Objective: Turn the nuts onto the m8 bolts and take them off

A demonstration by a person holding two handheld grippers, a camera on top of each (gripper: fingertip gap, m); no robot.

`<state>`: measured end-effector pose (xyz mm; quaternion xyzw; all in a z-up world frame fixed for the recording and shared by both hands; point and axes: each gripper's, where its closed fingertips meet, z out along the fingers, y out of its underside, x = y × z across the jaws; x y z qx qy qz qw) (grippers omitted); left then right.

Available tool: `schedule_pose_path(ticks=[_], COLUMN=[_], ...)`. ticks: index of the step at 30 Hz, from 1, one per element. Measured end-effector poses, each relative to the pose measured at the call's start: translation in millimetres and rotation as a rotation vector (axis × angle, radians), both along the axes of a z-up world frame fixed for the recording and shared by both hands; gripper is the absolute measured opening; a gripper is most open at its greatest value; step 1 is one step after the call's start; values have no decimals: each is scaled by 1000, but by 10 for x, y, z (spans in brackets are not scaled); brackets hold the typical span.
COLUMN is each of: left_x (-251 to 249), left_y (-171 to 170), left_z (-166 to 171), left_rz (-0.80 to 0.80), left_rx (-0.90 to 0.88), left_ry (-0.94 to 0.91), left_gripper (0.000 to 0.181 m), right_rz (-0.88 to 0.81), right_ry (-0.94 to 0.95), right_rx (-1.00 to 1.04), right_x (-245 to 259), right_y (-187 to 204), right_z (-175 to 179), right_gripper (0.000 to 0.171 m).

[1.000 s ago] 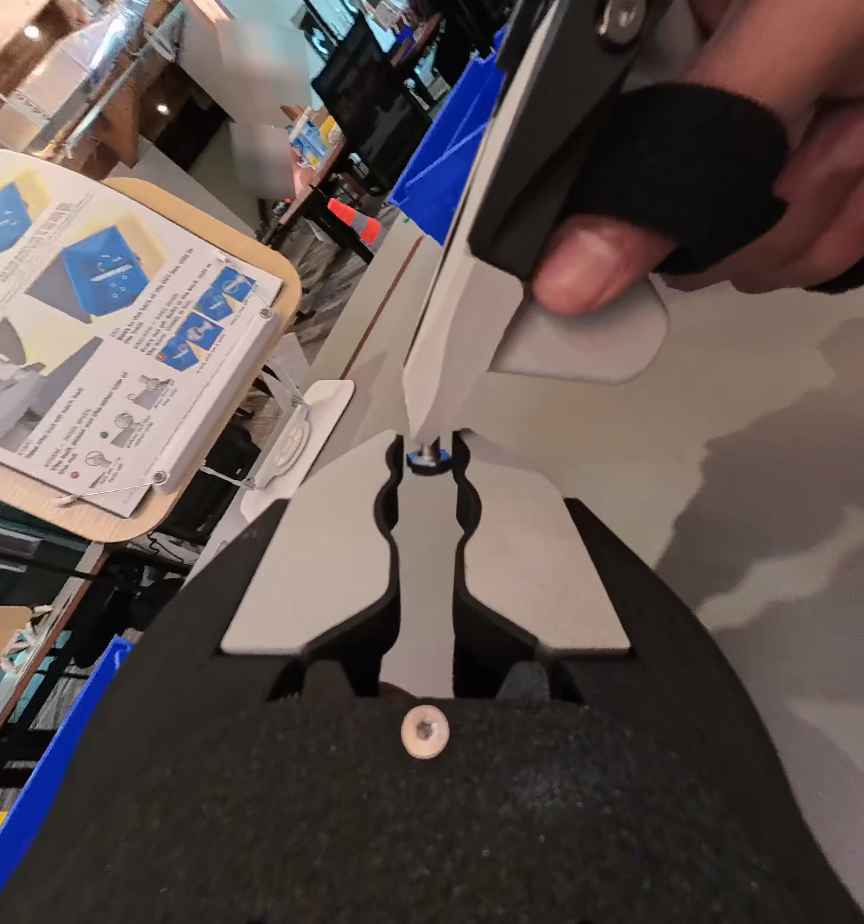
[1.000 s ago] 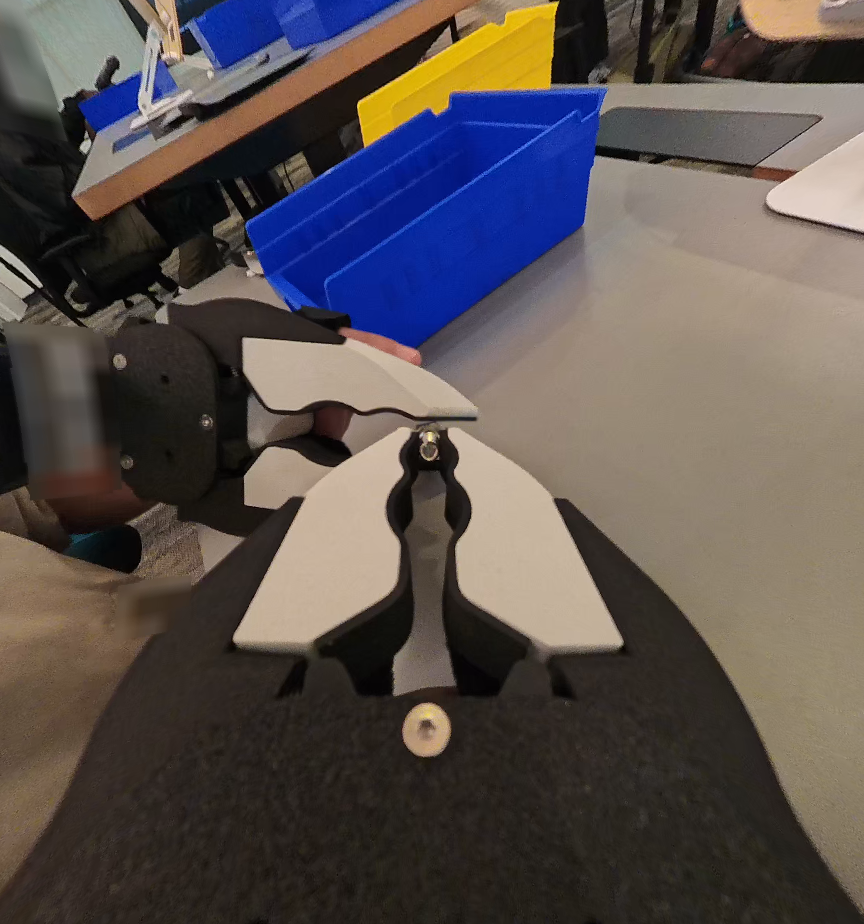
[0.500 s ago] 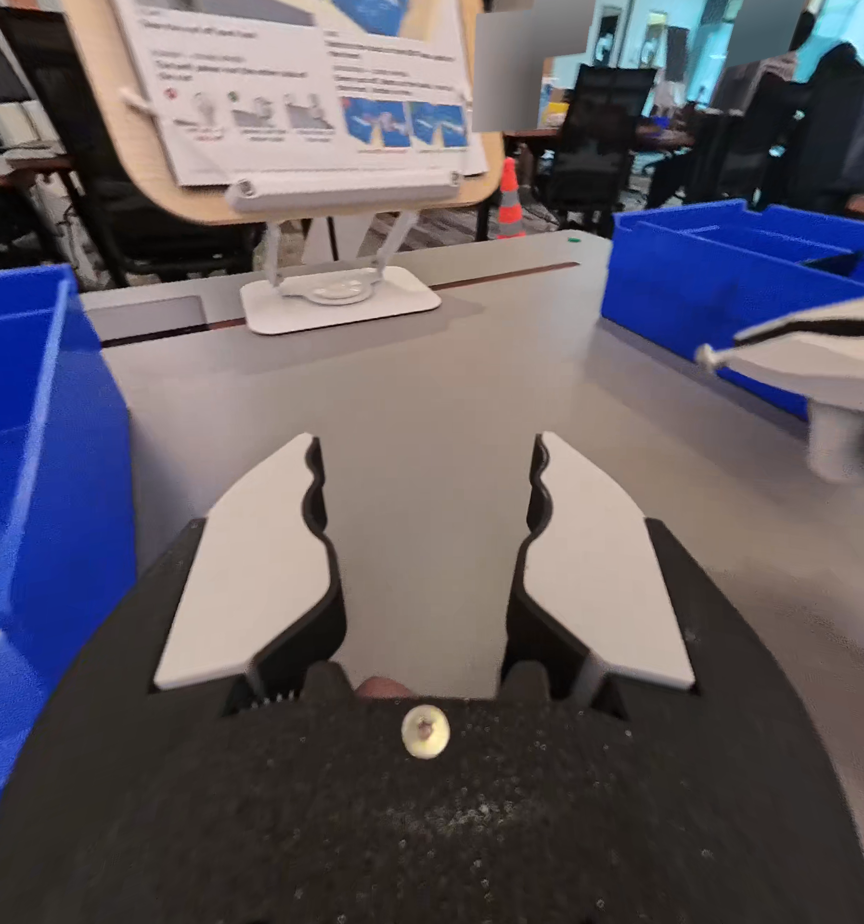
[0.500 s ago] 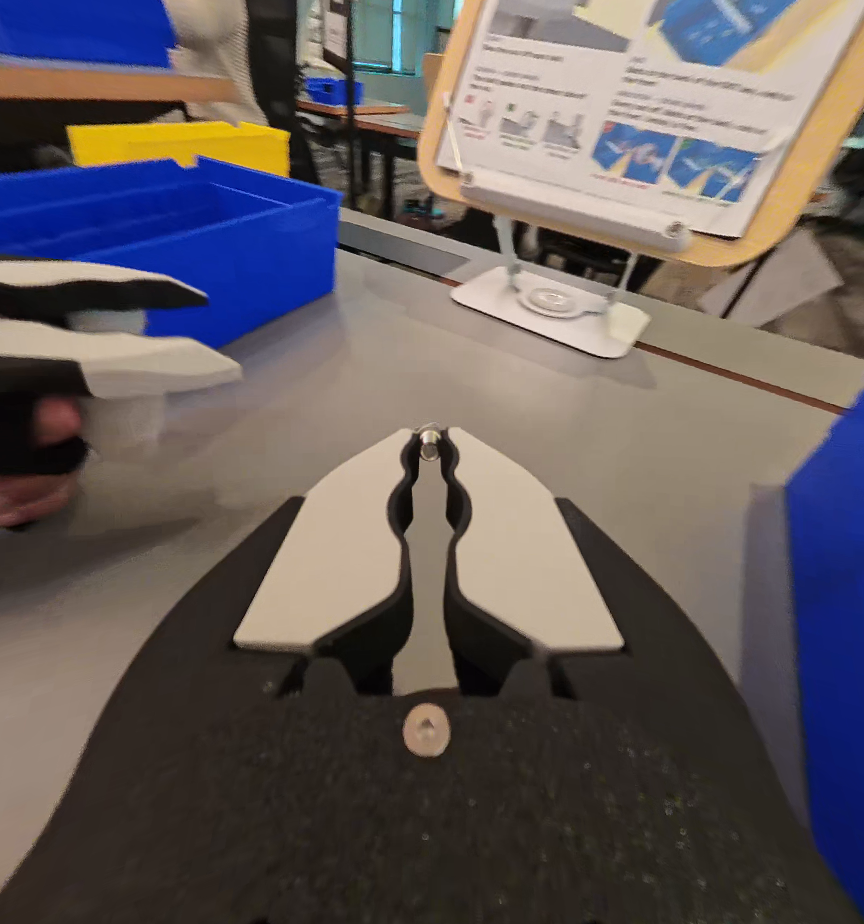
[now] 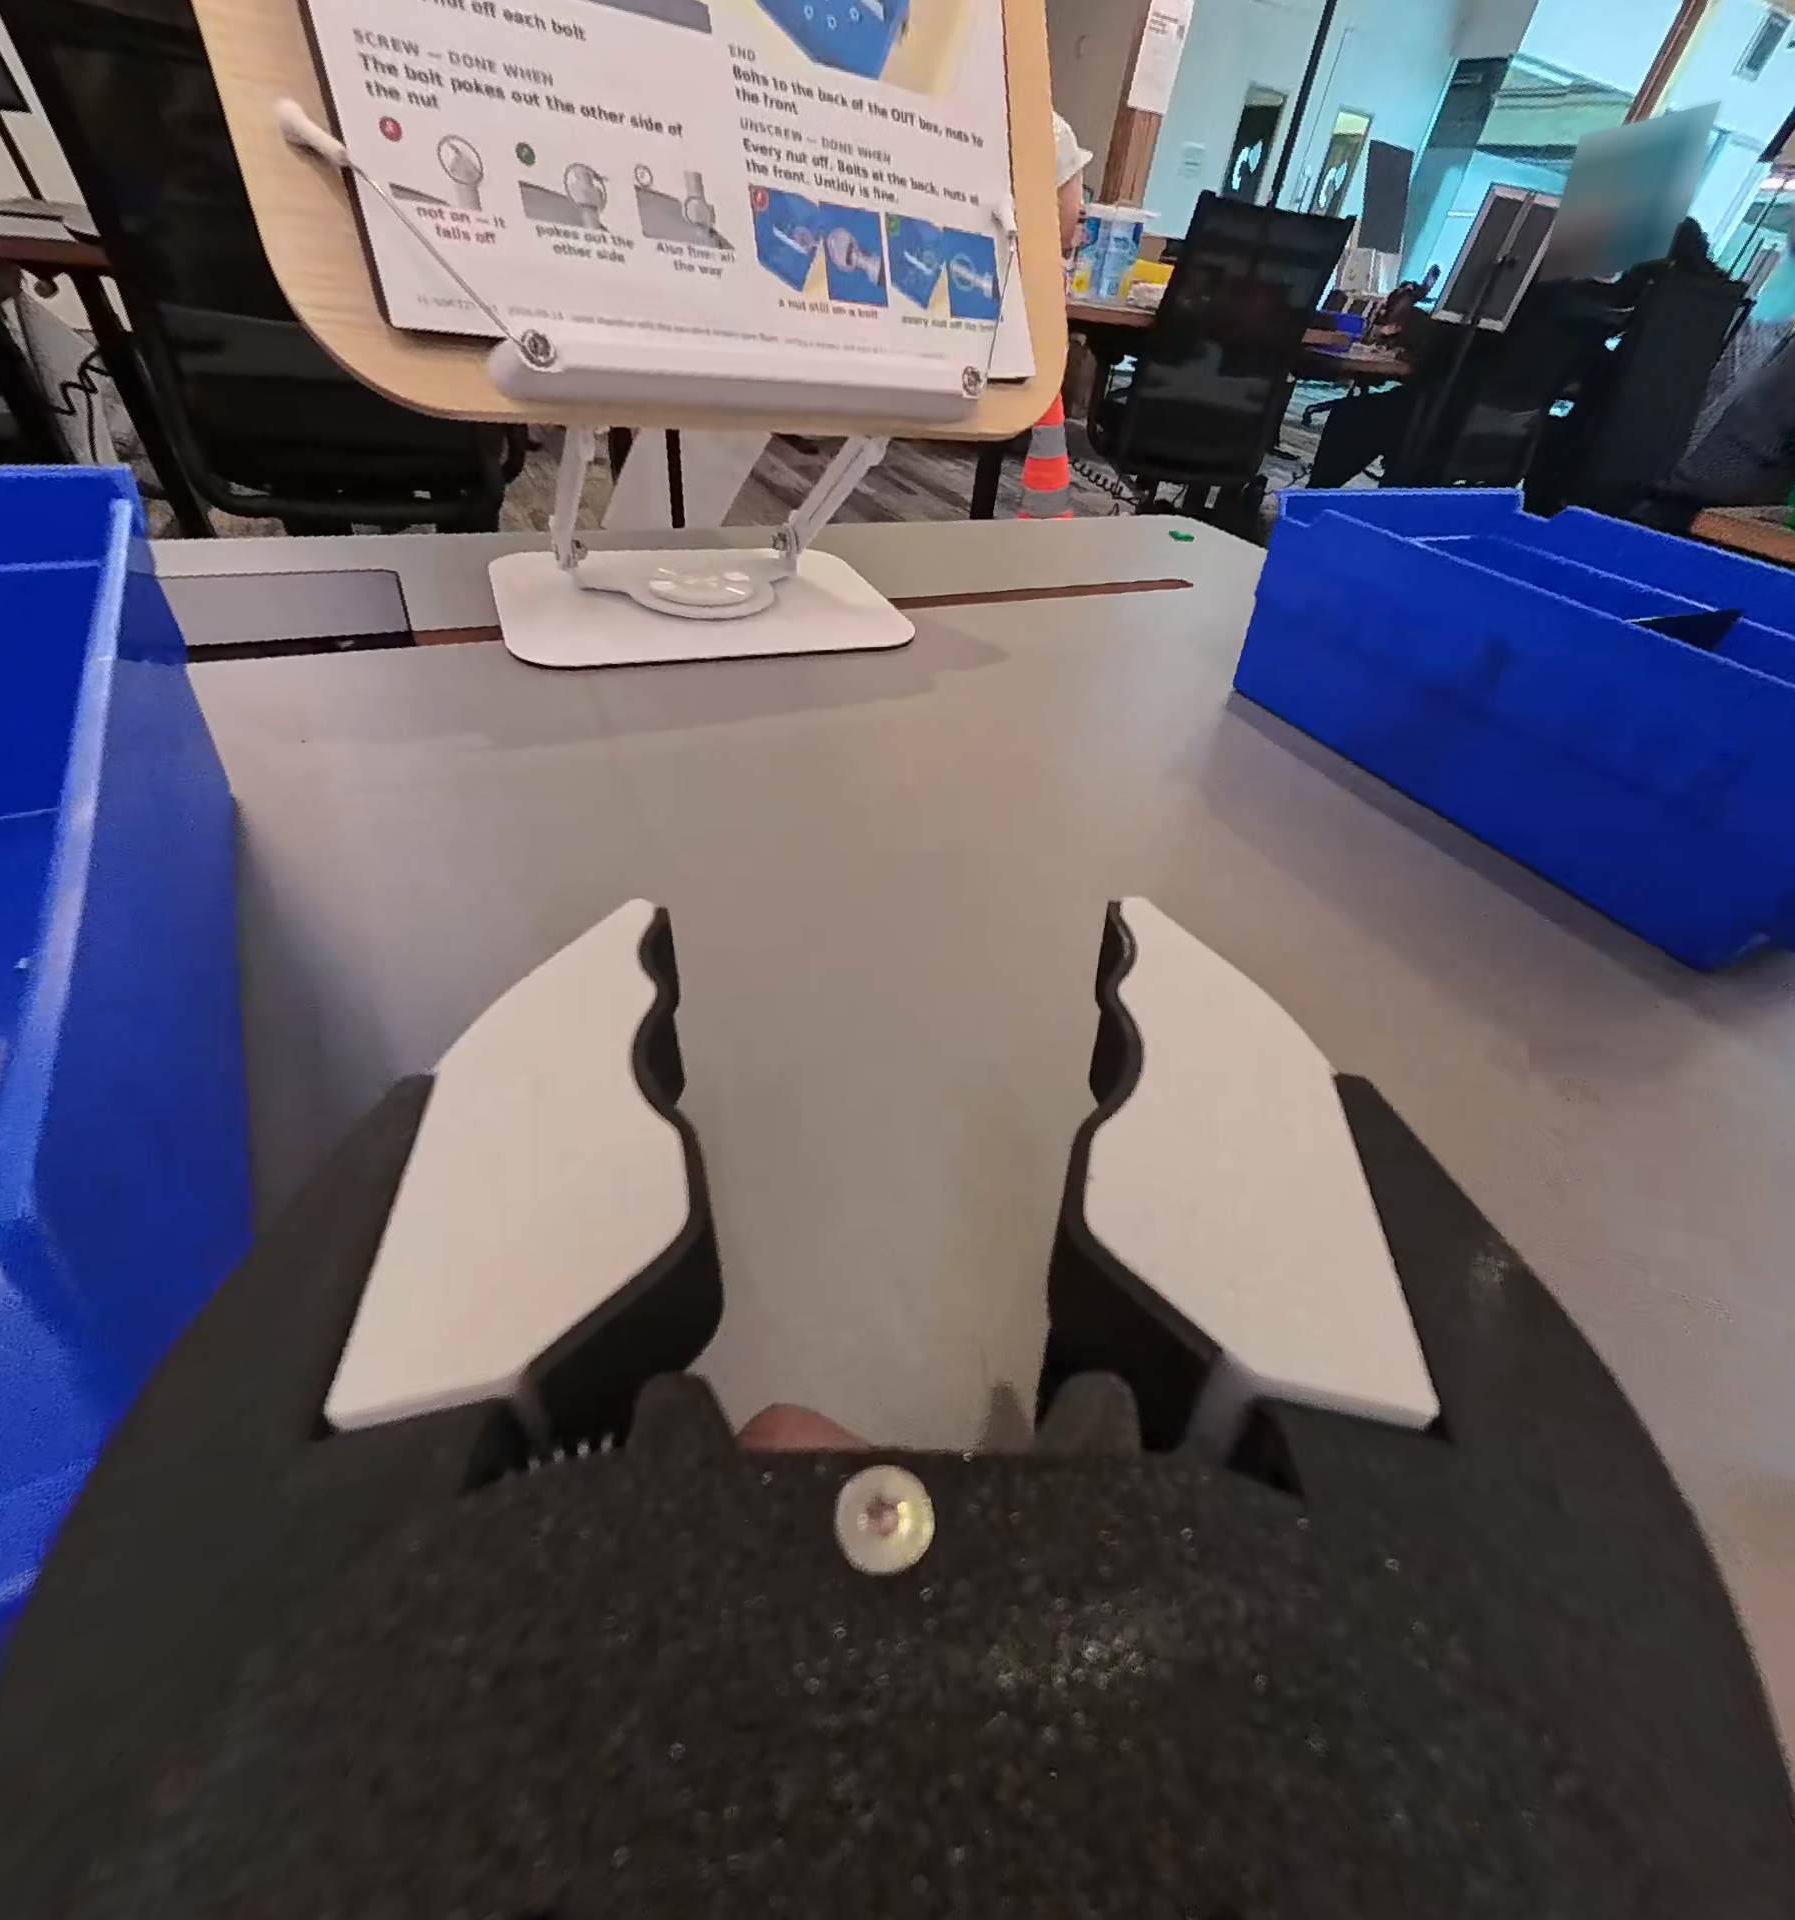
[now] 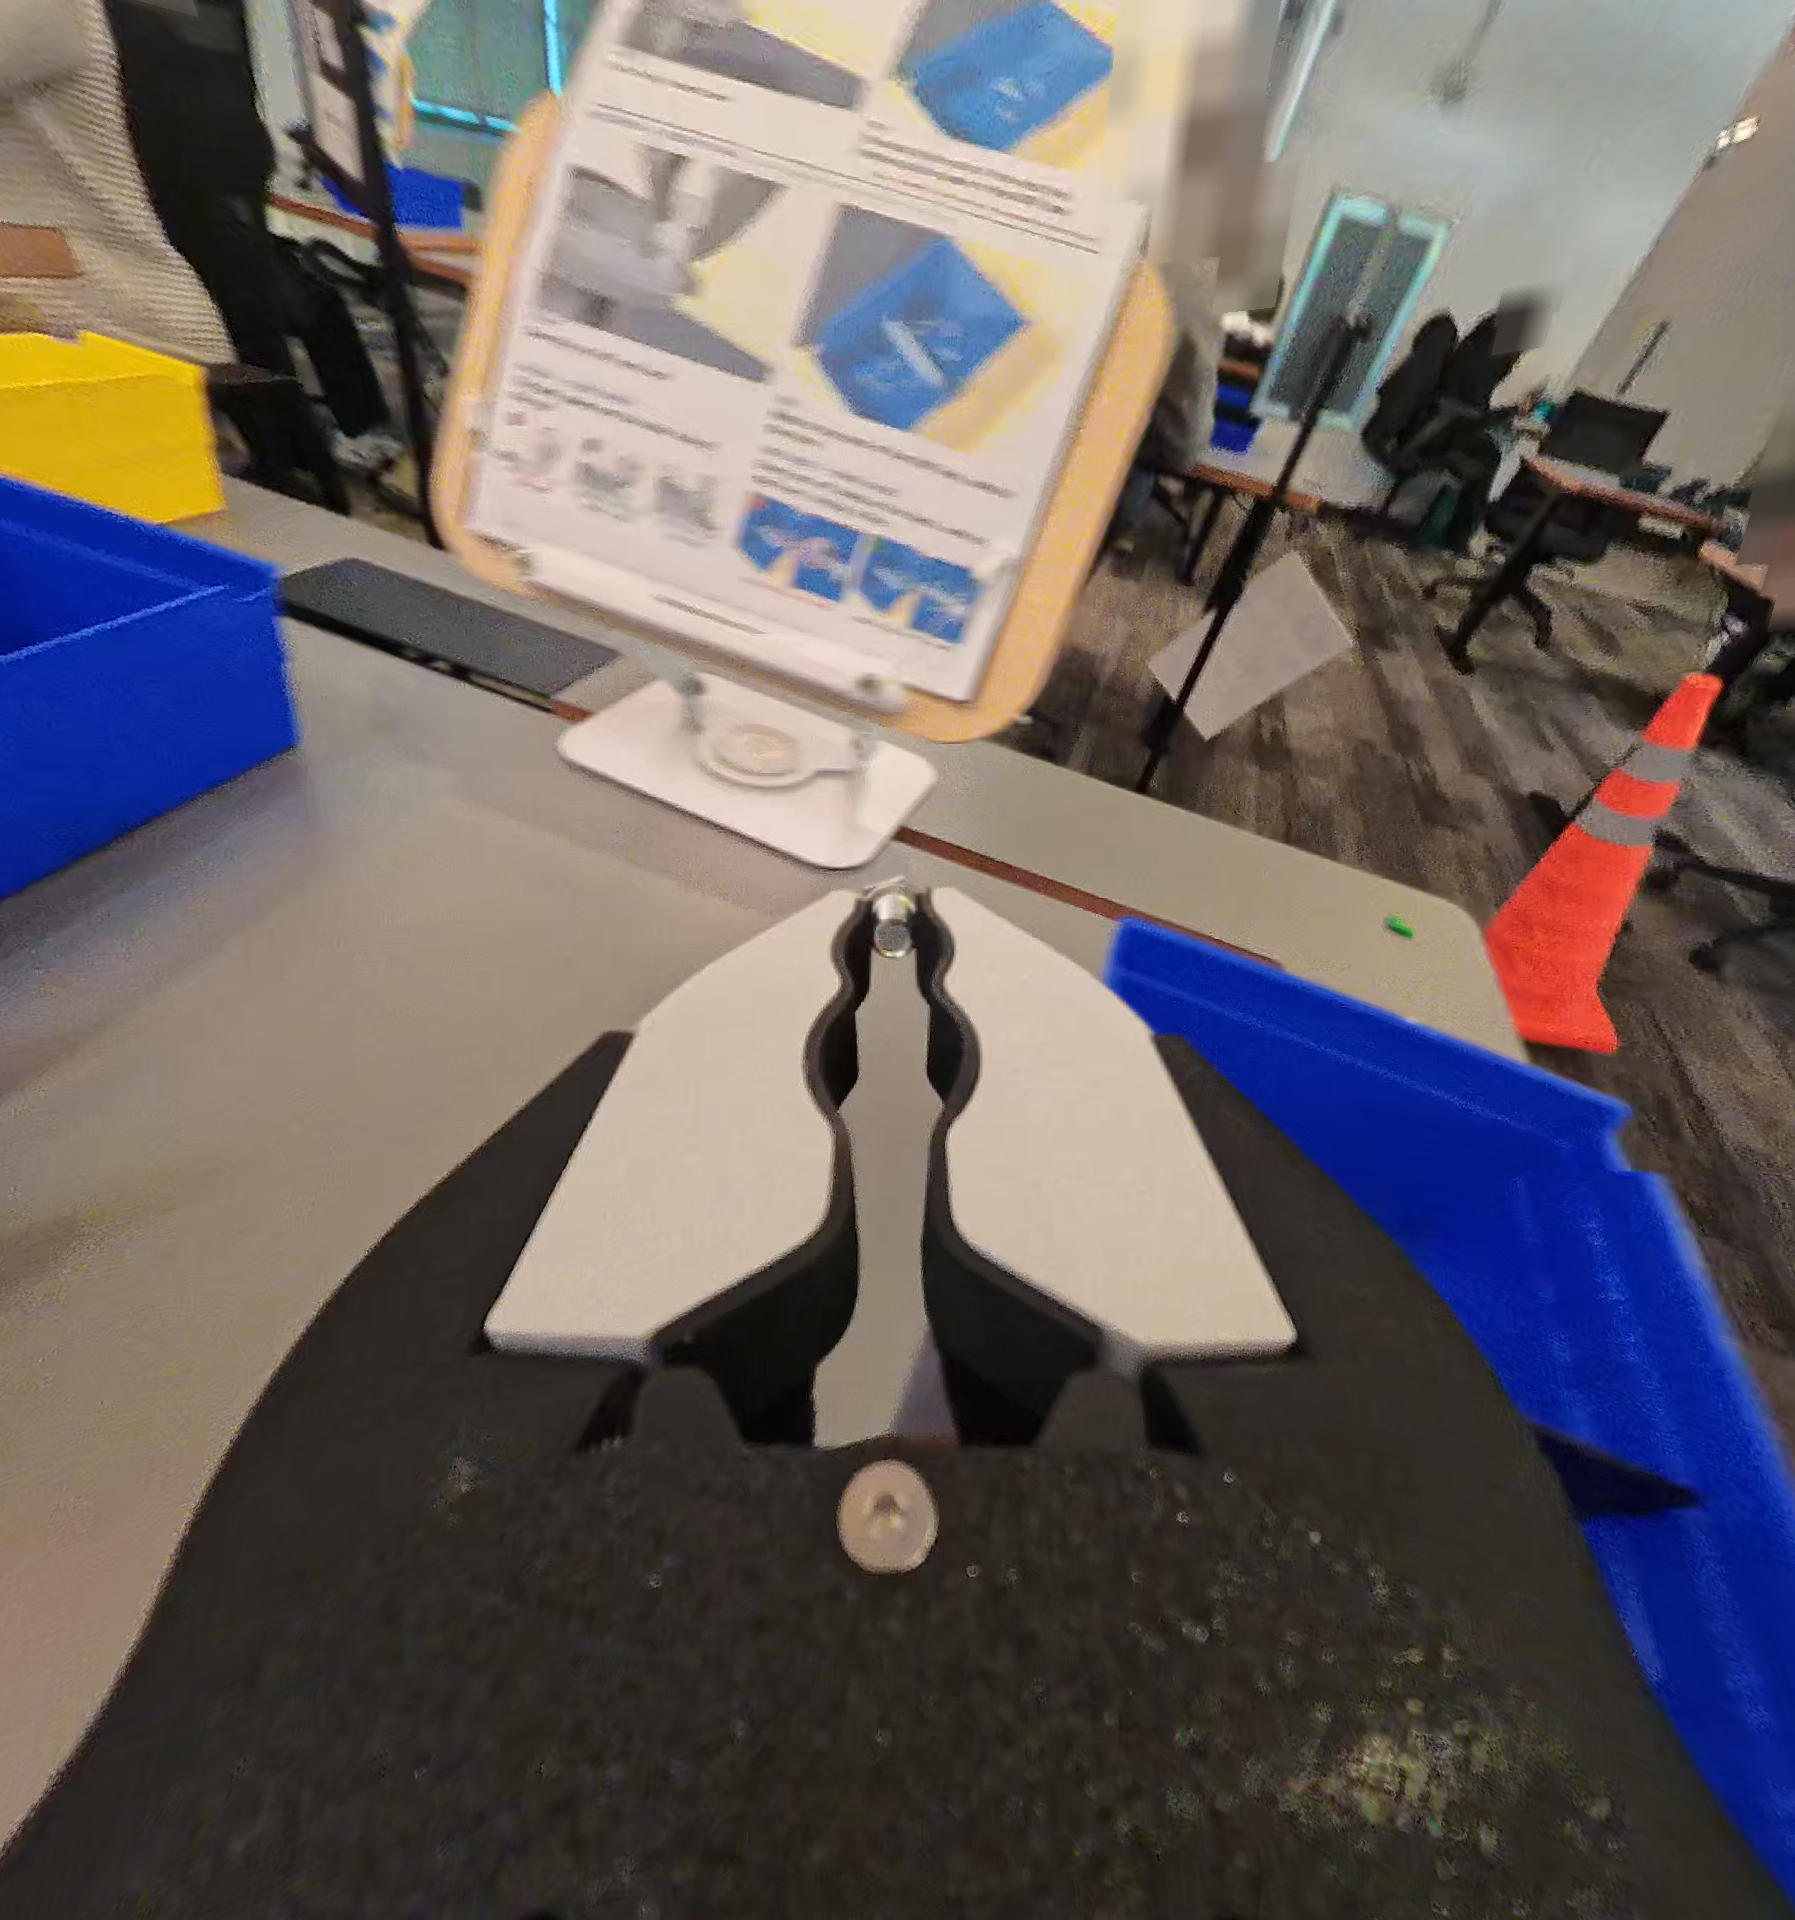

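Observation:
My right gripper (image 6: 893, 914) is shut on a small silver bolt (image 6: 891, 927), held at the fingertips above the grey table (image 6: 249, 1039), next to the near wall of the right blue bin (image 6: 1495, 1195). My left gripper (image 5: 888, 935) is open and empty over the grey table (image 5: 872, 810), between two blue bins. No nut shows in either view. The right gripper does not show in the left wrist view.
A blue bin (image 5: 31, 987) stands at my left and a divided blue bin (image 5: 1537, 717) at my right. An instruction board on a white stand (image 5: 701, 613) is at the table's far edge, also in the right wrist view (image 6: 758, 769). An orange cone (image 6: 1599, 873) is on the floor. Spacing between my two grippers at the tips: around 30 centimeters.
My left gripper opened, let go at the bolt and swung away to face the board. My right gripper kept the bolt and swung right toward the right blue bin.

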<state>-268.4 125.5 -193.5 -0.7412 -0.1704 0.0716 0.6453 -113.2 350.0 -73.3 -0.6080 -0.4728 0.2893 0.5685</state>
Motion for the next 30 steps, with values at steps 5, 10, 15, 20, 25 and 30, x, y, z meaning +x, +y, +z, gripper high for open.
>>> schedule_pose_path(ticks=[5,10,15,20,25,30], left_x=[31,73,101,104,96,111], left_y=[15,34,41,65,82,88], left_z=[-11,-12,-15,-36,-44,-37], left_rz=[-15,-19,-19,-26,-31,-36], left_rx=[-14,-31,-45,-55,-59,-58], left_ry=[16,66,91,83,75,85], left_gripper=[76,75,75,75,75,74], right_rz=[-82,-37,-29,-15,7,-17], right_ry=[-319,-706,-866,-943,-1051,-1039], right_rx=[-201,-433,-515,-572,-601,-621], right_x=[56,136,184,239,311,313], right_y=[1433,2062,2167,2140,2093,2118], right_z=[-395,-1354,-1706,-1843,-2010,-2008], right_gripper=[8,8,9,8,8,25])
